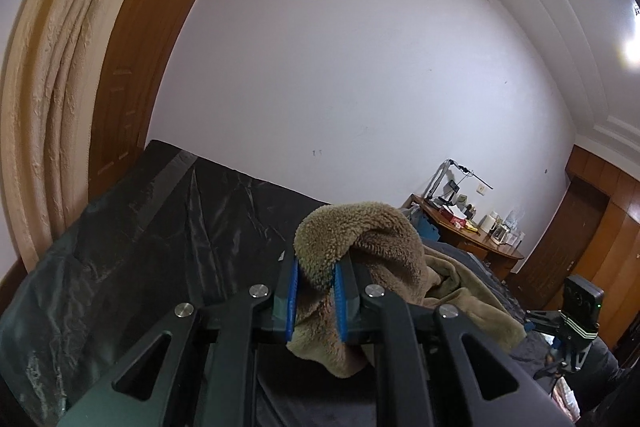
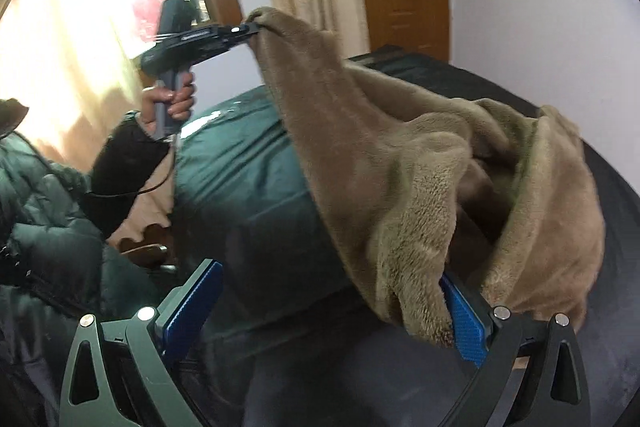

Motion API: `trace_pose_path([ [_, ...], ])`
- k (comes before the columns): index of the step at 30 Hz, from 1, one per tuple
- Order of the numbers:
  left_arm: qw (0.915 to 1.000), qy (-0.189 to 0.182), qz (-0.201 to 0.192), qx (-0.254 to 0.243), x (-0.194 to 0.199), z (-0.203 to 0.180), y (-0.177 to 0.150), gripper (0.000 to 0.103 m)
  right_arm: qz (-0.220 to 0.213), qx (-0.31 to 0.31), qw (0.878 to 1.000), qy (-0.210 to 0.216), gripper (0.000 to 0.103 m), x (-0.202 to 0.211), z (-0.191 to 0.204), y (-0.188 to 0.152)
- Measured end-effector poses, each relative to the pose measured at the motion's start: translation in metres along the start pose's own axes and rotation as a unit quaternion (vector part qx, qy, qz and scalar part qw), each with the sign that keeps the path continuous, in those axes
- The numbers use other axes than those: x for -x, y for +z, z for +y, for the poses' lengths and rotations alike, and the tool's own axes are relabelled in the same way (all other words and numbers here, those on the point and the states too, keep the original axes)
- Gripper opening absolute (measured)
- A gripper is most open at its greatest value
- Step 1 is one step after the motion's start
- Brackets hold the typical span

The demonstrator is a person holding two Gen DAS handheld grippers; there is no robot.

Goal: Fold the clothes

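Note:
A brown fleece garment hangs stretched above a bed with a dark cover. My left gripper is shut on a bunched edge of the garment, which spills over its blue pads. In the right wrist view the left gripper is raised high at upper left, pinching a corner of the cloth, with a hand on its handle. My right gripper is wide open below the hanging fabric. The lower hem drapes over its right finger; nothing sits between the jaws.
Beige curtains and a wooden door stand behind the bed. A wooden desk with small items is at the far right by the wall. A person's dark puffer jacket fills the left of the right wrist view.

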State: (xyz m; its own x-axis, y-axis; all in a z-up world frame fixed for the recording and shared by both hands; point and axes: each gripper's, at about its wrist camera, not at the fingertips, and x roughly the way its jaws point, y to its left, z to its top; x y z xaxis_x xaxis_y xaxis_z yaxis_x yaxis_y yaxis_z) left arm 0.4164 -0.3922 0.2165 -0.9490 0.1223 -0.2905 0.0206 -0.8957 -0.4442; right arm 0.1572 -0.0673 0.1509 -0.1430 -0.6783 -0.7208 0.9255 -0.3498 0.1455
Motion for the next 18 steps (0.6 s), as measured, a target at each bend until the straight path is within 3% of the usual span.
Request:
trace_pose_path([
  [4, 1.0, -0.002, 0.0, -0.002, 0.004, -0.003, -0.001, 0.017, -0.009, -0.04, 0.999, -0.012, 0.102, 0.005, -0.017, 0.002],
  [7, 1.0, 0.002, 0.004, -0.005, 0.008, -0.003, -0.003, 0.017, 0.01, -0.074, 0.997, -0.021, 0.1, -0.008, -0.028, -0.001],
  [9, 1.0, 0.004, 0.006, -0.006, 0.009, 0.0, -0.005, 0.017, 0.023, -0.097, 0.995, -0.027, 0.08, -0.017, -0.035, -0.002],
  [10, 0.9999, 0.005, 0.008, -0.005, 0.009, 0.002, -0.007, 0.017, 0.029, -0.109, 0.993, -0.031, 0.054, -0.021, -0.039, -0.003],
  [11, 0.9999, 0.006, 0.009, -0.004, 0.008, 0.004, -0.008, 0.018, 0.035, -0.12, 0.992, -0.034, 0.037, -0.026, -0.043, -0.004],
  [13, 0.9999, 0.007, 0.011, -0.001, 0.008, 0.007, -0.01, 0.018, 0.048, -0.143, 0.988, -0.04, 0.035, -0.034, -0.05, -0.006],
  [15, 0.9999, 0.006, 0.013, 0.002, 0.008, 0.009, -0.012, 0.018, 0.06, -0.164, 0.983, -0.049, 0.026, -0.042, -0.057, -0.008],
  [16, 0.9999, 0.005, 0.014, 0.002, 0.008, 0.009, -0.013, 0.018, 0.055, -0.147, 0.982, -0.104, 0.019, -0.038, -0.052, -0.007],
  [18, 0.9998, -0.003, 0.018, -0.001, 0.007, 0.006, -0.015, 0.019, 0.044, -0.111, 0.97, -0.213, 0.016, -0.028, -0.042, -0.005],
])
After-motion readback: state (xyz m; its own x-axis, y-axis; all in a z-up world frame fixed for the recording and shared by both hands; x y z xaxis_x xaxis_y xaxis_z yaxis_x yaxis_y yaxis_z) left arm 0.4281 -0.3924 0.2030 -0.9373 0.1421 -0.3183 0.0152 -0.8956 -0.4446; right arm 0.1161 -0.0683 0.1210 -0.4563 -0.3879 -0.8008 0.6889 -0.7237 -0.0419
